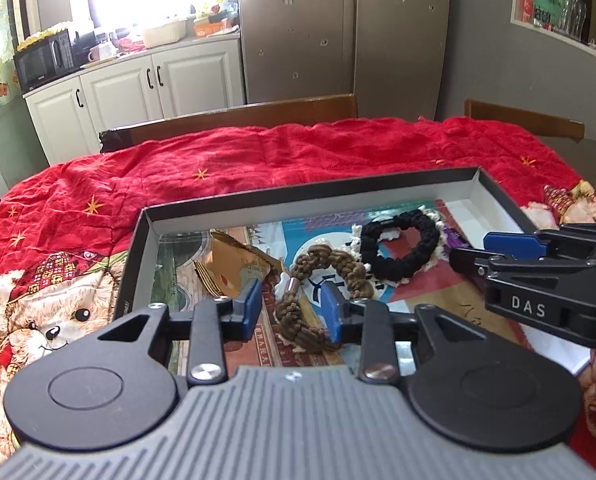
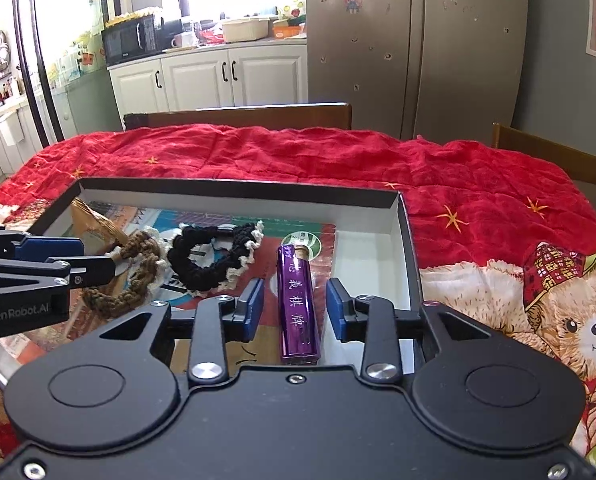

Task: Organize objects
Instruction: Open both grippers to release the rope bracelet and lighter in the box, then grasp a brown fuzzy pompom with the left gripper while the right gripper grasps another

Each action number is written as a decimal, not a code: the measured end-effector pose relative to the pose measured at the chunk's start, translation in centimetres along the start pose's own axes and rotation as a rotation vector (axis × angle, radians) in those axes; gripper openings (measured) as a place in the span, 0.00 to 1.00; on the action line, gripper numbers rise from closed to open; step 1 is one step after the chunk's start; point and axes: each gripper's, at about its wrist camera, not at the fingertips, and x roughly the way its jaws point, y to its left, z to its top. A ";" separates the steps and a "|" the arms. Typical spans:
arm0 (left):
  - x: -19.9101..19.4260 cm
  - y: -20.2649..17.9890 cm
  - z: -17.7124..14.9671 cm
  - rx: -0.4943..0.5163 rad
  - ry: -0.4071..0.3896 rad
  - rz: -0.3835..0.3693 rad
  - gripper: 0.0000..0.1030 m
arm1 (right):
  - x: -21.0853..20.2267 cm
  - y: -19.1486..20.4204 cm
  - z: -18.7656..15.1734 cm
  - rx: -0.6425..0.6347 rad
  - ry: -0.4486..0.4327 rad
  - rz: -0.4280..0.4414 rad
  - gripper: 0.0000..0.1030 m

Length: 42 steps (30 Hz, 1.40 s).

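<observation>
A shallow black box (image 1: 298, 204) with white walls lies on the red cloth. Inside it are a brown braided scrunchie (image 1: 290, 314), a black scrunchie (image 1: 381, 270) with a cream edge, a gold wrapper (image 1: 234, 264) and a purple lighter (image 2: 298, 308). My left gripper (image 1: 292, 310) is open and straddles the brown scrunchie, with a gap at the left pad. My right gripper (image 2: 294, 308) is open around the lighter, which lies flat with gaps on both sides. Each gripper also shows in the other's view: the right gripper (image 1: 477, 252) and the left gripper (image 2: 98, 258).
A red quilt (image 1: 258, 160) with bear prints covers the table. Wooden chair backs (image 1: 258, 114) stand along its far edge. Beyond them are a steel fridge (image 2: 417, 60) and white cabinets (image 2: 202, 76). The box's right end (image 2: 373, 272) shows bare white floor.
</observation>
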 end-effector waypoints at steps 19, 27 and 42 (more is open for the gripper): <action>-9.6 3.5 -2.4 -0.005 -0.101 0.024 0.63 | -9.7 1.1 -2.0 -0.053 -0.058 0.053 0.34; -13.4 5.3 -6.1 0.004 -0.102 0.025 0.65 | -14.0 1.4 -3.8 -0.071 -0.077 0.093 0.35; -16.3 5.7 -11.9 -0.043 -0.096 -0.025 0.71 | -20.0 4.0 -11.5 -0.091 -0.064 0.105 0.41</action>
